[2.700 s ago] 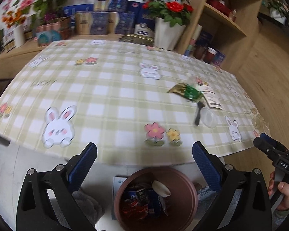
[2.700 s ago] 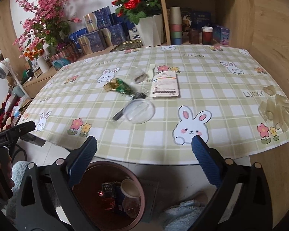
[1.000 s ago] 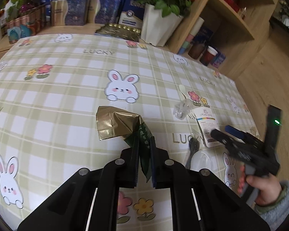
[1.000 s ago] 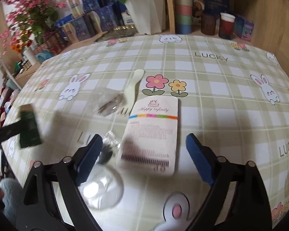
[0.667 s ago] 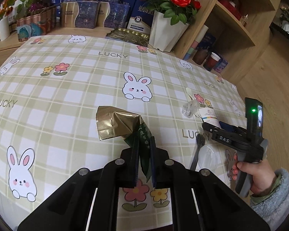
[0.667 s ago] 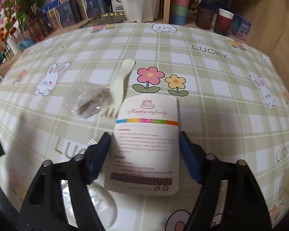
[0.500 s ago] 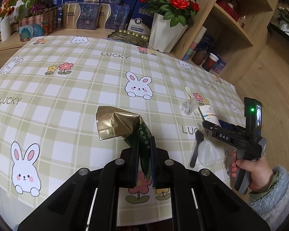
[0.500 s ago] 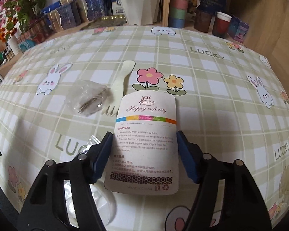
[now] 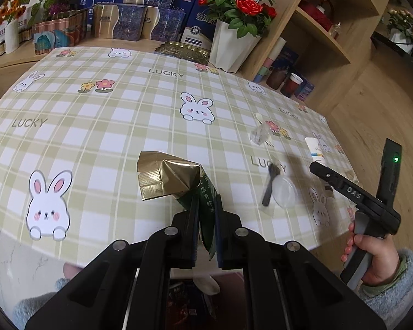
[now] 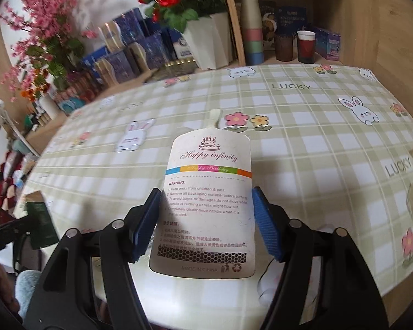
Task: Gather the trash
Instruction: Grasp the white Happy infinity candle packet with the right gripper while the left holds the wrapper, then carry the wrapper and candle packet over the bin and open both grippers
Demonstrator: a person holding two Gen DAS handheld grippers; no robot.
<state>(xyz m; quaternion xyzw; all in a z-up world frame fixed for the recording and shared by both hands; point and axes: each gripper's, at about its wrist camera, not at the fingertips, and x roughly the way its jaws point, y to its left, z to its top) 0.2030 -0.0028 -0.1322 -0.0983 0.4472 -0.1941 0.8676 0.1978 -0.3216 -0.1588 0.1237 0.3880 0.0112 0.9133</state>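
Gripping green-gold wrapper (image 9: pixel 176 181), left hand-held gripper (image 9: pixel 206 220) clamped shut; right hand-held gripper (image 10: pixel 206 220) pinching white card (image 10: pixel 209 192) over counter (image 10: pixel 316 137) near edge.

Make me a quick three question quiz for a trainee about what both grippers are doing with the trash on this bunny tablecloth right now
1. True or false: the left gripper is shut on the gold and green wrapper.
2. What does the right gripper hold? A) clear round lid B) white candle card C) white plastic fork
3. Fill in: the dark spoon lies beside the clear ____ on the tablecloth.

Key
1. True; the wrapper's green end is pinched between the fingers.
2. B; the white candle card sits between the blue pads, its edges at both.
3. lid; the clear lid touches the spoon's right side.
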